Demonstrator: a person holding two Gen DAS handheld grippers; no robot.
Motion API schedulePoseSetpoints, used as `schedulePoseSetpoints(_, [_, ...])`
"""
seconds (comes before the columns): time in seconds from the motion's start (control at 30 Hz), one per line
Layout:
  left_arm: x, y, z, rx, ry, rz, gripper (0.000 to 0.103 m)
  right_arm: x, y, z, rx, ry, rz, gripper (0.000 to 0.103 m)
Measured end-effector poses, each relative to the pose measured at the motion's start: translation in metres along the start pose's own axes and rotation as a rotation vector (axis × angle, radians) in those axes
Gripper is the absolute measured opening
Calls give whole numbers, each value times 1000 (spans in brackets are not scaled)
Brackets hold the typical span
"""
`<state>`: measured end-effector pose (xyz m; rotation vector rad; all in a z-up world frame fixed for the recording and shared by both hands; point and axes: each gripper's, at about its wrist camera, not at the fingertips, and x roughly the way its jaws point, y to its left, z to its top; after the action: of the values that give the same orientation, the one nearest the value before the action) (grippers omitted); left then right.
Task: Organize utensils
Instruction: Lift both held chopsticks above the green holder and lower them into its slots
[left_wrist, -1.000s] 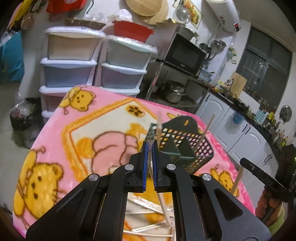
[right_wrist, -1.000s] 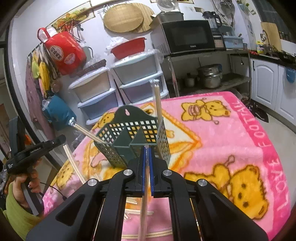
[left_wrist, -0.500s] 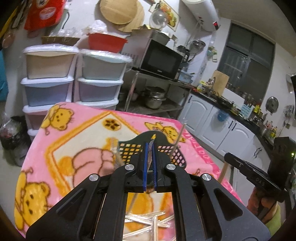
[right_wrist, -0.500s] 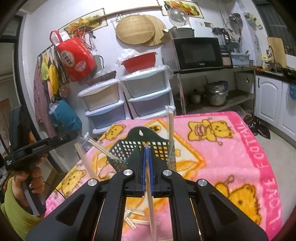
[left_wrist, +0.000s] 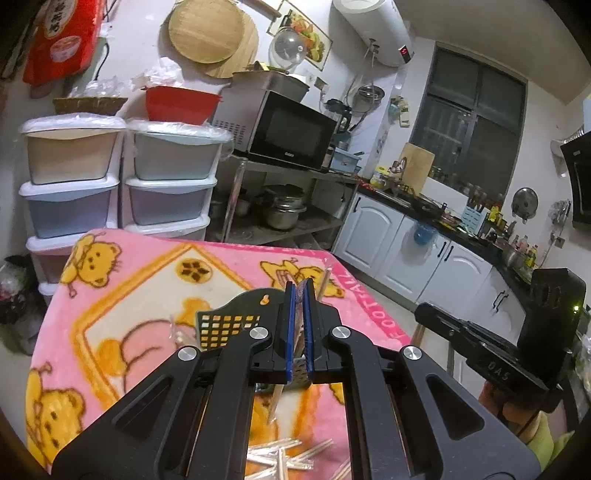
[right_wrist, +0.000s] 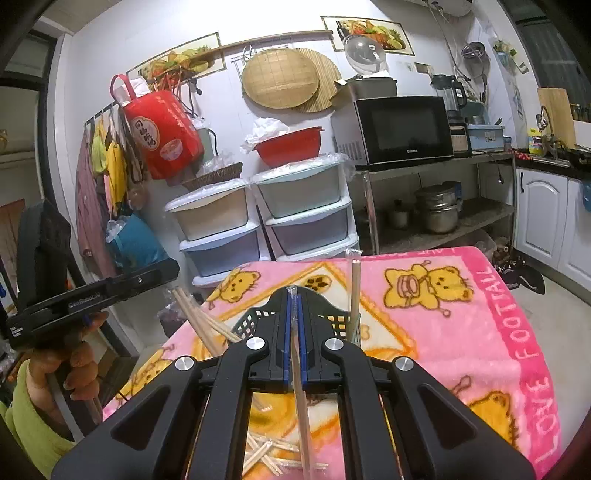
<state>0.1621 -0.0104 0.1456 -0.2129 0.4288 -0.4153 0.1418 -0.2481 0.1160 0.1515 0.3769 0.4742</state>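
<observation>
Two grippers, both closed on wrapped chopsticks. Left gripper (left_wrist: 300, 295): blue fingers (left_wrist: 291, 325) nearly together, pinching a chopstick in clear wrapper (left_wrist: 275, 402) that hangs down below and behind the fingers, tilted; its top end pokes just past the fingertips. Right gripper (right_wrist: 294, 295): fingers (right_wrist: 287, 332) squeezed onto a wrapped chopstick (right_wrist: 303, 413) running along the gap and out below toward the camera. Dark green perforated holder (right_wrist: 251, 321) sits on the pink bear blanket (right_wrist: 461, 332) covering the table, just beyond both sets of fingertips and partly hidden by them. Holder has one upright chopstick (right_wrist: 355, 291) right of the right fingers, several leaning ones (right_wrist: 199, 321) to their left. Loose wrapped chopsticks pile (left_wrist: 280, 456) lies on the blanket under the fingers, near the camera side.
</observation>
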Motion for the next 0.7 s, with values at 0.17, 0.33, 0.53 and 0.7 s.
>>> schedulePoseSetpoints(0.17, [1,-6,5,12,-7,-12,2,1,3,7,-9,-21,-2,4])
schedulePoseSetpoints(0.33, [3,-9,13,19,-22,-17,2,4,5,16,-19,-42,-1,4])
schedulePoseSetpoints(0.53, [4,-12,24,21,-43,-19,2,5,7,31,-34,-77,-6,4])
schedulePoseSetpoints(0.7, [4,-17,36,30,-59,-30,2,8,9,46,-48,-102,-11,4])
